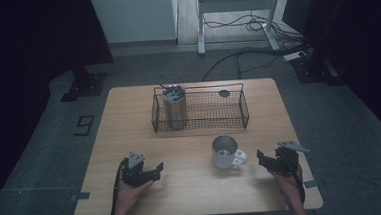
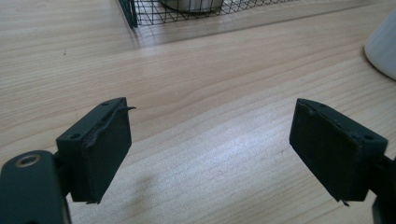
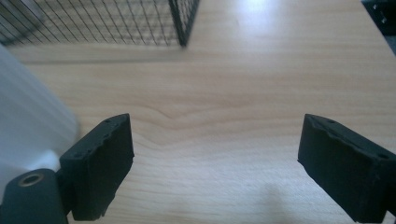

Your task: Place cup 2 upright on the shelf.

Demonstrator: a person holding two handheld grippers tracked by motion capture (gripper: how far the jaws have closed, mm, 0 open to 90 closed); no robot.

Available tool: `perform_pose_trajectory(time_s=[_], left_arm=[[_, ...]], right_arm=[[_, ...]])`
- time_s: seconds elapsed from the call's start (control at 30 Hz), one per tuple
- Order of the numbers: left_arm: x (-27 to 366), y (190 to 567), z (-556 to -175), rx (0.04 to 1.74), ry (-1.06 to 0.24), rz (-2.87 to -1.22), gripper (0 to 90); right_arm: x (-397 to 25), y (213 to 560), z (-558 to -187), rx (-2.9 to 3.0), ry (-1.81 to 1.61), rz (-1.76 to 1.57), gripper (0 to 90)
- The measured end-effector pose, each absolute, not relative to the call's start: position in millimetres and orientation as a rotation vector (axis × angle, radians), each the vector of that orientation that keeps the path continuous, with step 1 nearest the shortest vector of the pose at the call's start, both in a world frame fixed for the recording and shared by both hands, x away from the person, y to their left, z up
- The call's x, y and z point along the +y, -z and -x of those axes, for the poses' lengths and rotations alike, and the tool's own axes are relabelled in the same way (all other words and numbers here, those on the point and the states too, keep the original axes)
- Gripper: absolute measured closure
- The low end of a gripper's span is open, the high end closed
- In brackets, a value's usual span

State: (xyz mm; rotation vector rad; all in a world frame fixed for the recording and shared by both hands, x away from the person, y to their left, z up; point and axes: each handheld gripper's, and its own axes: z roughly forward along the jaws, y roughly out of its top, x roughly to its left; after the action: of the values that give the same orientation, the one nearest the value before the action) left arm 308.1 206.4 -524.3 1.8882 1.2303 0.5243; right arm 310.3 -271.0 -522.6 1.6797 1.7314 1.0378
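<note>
Writing or branding cannot be made out on any object; a dark mark shaped like a numeral is seen on the grey floor (image 1: pixel 40 146) off the table's left edge, but it is too small to be read with certainty. A light wooden table (image 1: pixel 130 141) with a visible grain is set on grey carpet in a dim room, with dark curtains at both sides, a white panel at the back and a metal frame with loose cables (image 1: pixel 238 24) beyond the far edge. A black wire basket (image 1: pixel 199 123) is placed along the far edge, near the middle; inside its left end a tall steel tumbler (image 1: pixel 175 108) is stood upright, with something dark resting on its top, and a small dark round object (image 1: pixel 223 93) is seen by the basket's far right side. A white mug (image 1: pixel 225 153) with a metallic interior is stood upright on the bare wood in front of the basket, right of centre, its handle turned toward the right edge. The left gripper (image 1: pixel 150 171) is held near the front left corner, its jaws spread wide apart over bare wood with nothing between them. The right gripper (image 1: pixel 264 159) is held near the front right corner, just beside the mug's handle, its jaws likewise wide apart and empty; in the right gripper view the mug's white wall (image 3: pixel 28 121) is seen beside one jaw.
</note>
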Motion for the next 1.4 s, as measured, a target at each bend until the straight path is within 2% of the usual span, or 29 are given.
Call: perform_pose_trajectory(time_s=[0.43, 0.63, 0.93, 1.4], left_arm=[[206, 524, -308, 1.244, -0.521, -1.869, 13.5], [206, 529, -309, 1.250, -0.512, -1.869, 14.3], [208, 527, -309, 1.254, -0.497, -1.859, 14.3], [207, 527, -309, 1.251, -0.462, -1.851, 14.3]], right_arm=[[-256, 493, -297, 1.730, -1.161, -1.617, 9.6], [-233, 475, -291, 1.767, -1.212, -1.521, 8.0], [-200, 471, -290, 1.856, -1.192, -1.440, 0.8], [-166, 459, -300, 1.931, -1.184, -1.367, 0.6]])
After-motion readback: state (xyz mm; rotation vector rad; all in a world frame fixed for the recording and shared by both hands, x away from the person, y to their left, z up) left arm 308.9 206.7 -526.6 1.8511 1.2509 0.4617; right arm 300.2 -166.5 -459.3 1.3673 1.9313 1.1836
